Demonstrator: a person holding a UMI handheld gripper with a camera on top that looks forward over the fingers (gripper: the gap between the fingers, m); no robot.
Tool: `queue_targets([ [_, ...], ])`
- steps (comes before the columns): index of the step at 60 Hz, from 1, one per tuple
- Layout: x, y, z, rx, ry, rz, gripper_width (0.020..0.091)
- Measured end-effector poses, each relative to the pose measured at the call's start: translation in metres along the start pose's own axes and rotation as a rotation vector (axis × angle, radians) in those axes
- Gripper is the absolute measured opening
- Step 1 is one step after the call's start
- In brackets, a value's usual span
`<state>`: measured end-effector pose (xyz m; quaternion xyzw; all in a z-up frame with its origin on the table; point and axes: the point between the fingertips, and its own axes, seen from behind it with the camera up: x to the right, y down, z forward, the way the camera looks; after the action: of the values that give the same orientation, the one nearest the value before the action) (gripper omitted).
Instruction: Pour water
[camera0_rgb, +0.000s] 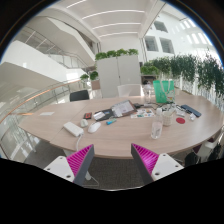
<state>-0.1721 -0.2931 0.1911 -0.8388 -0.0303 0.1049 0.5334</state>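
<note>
— Down at the near edge of the long pale wooden table (60, 138), what do you see?

— The hand-held gripper (114, 158). Its two fingers with bright pink pads (80, 160) stand wide apart. Nothing is between them. They hang just off the table's near edge.

— What is on the table past the fingers?

— A small clear glass cup (156, 129) stands just ahead of the fingers, a bit to the right, near the near edge. I cannot tell if there is water in it. More to the left lies a flat white box-like thing (74, 128), and a small white round thing (94, 126) sits beside it.

— And farther back?

— A dark flat thing like a laptop (122, 109) lies in the middle of the table. A tall green see-through jug (163, 92) stands near the far right edge. A small red thing (180, 120) lies on the right side.

— What is behind the table?

— A white cabinet (117, 72) with green leafy plants (116, 53) on top. More tall green plants (190, 70) stand along the right.
</note>
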Motion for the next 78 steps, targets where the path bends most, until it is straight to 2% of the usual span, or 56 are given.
queue_targets([
  [6, -0.017, 0.002, 0.001, 0.0, 0.003, -0.017, 0.0835],
  [7, 0.002, 0.001, -0.001, -0.004, 0.001, -0.016, 0.0834],
  [11, -0.022, -0.001, 0.002, 0.02, -0.011, 0.008, 0.0836],
  [21, -0.008, 0.0, 0.015, 0.046, 0.024, 0.006, 0.0837],
  [30, 0.048, -0.016, 0.032, 0.15, 0.083, -0.07, 0.0838],
  [41, 0.148, -0.03, 0.094, 0.185, 0.169, -0.035, 0.0833],
  [55, 0.224, -0.031, 0.2, 0.176, 0.178, -0.019, 0.0834],
  [71, 0.248, -0.018, 0.279, 0.13, 0.135, -0.036, 0.083],
  [72, 0.247, -0.018, 0.282, 0.129, 0.127, -0.037, 0.0818],
  [73, 0.244, -0.018, 0.286, 0.127, 0.118, -0.042, 0.0774],
  [75, 0.244, -0.017, 0.291, 0.122, 0.106, -0.059, 0.0566],
  [76, 0.246, -0.017, 0.292, 0.123, 0.112, -0.074, 0.052],
  [78, 0.247, -0.019, 0.294, 0.125, 0.113, -0.091, 0.0501],
])
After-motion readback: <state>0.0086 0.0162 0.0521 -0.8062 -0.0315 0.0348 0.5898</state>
